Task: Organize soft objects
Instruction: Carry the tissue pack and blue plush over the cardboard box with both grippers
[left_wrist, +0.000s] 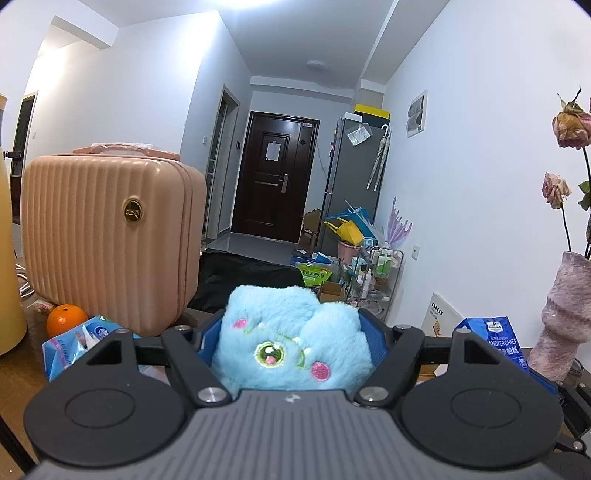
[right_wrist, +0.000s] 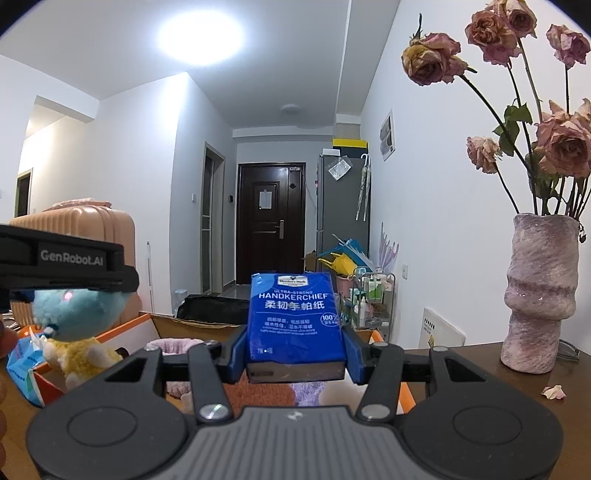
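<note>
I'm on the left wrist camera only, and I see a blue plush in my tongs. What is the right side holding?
Observer: The right tongs are shut on a blue handkerchief pack, held upright.
Operator: What's underneath it?
Observer: An open box with orange edges. A fluffy lilac item lies inside.
Operator: How does my plush look from there?
Observer: The blue plush has a yellow body that hangs below the left tongs.
</note>
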